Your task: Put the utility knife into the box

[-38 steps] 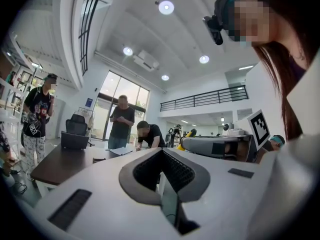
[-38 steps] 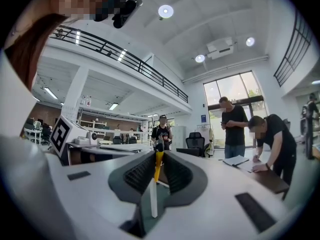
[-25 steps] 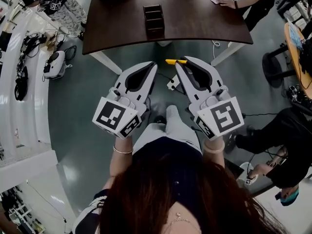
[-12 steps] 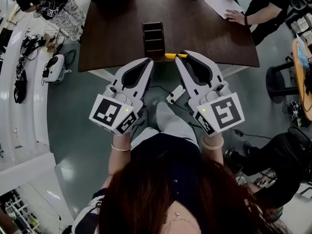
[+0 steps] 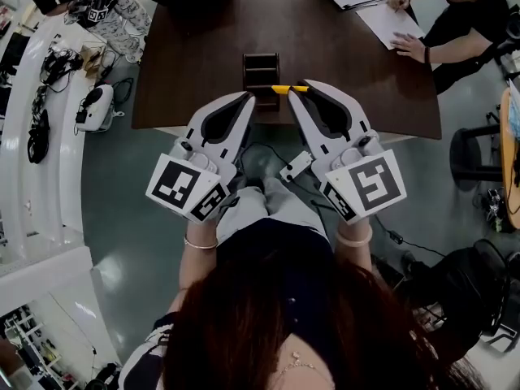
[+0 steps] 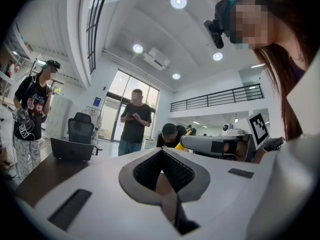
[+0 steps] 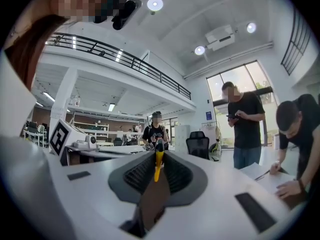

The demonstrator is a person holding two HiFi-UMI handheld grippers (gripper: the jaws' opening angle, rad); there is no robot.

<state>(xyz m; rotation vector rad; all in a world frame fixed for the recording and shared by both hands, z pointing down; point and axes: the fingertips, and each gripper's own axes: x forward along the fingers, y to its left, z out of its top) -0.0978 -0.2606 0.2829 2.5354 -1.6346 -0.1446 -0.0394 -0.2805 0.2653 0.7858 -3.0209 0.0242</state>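
Right gripper (image 5: 299,88): jaws clamped on the yellow utility knife (image 5: 284,89), held at centre frame by the lower right corner of the dark box (image 5: 261,67) on the desk (image 5: 195,55). Left gripper (image 5: 249,97): jaws together, empty. Pickup done; insertion into the box remains.

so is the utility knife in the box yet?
Not in. The yellow utility knife is clamped in the right tool, by the near end of the box in the head view.
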